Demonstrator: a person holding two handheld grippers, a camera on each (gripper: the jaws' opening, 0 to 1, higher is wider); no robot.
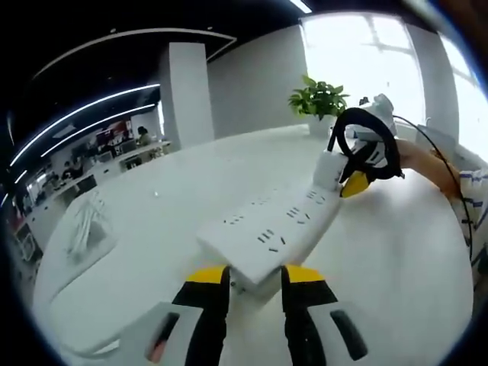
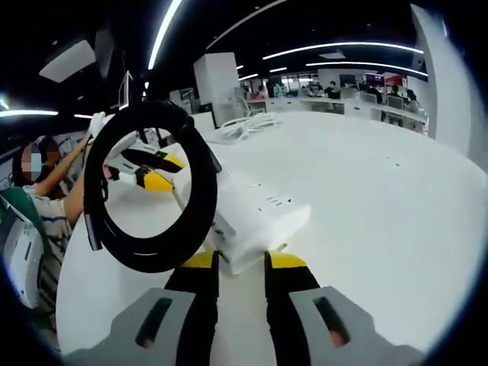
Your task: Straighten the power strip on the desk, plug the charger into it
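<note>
The white power strip [image 1: 278, 225] runs from between my left gripper's [image 1: 255, 276] jaws up to the right, sockets facing up. The left gripper is shut on its near end. My right gripper [image 1: 357, 181] holds the far end, where the strip's black cord [image 1: 367, 141] is wound in a coil. In the right gripper view the strip's end [image 2: 252, 217] sits clamped between the right gripper's [image 2: 242, 261] yellow-tipped jaws. The black coil [image 2: 149, 194] hangs to the left of them, and the left gripper [image 2: 156, 171] shows behind it.
The round white table [image 1: 396, 259] spreads wide around the strip. A bundle of white cable [image 1: 88, 225] lies on a white pad at the left, also seen as the cable bundle [image 2: 244, 126]. A potted plant [image 1: 320, 99] stands at the far edge. A person's gloved hand [image 2: 97, 122] holds the left gripper.
</note>
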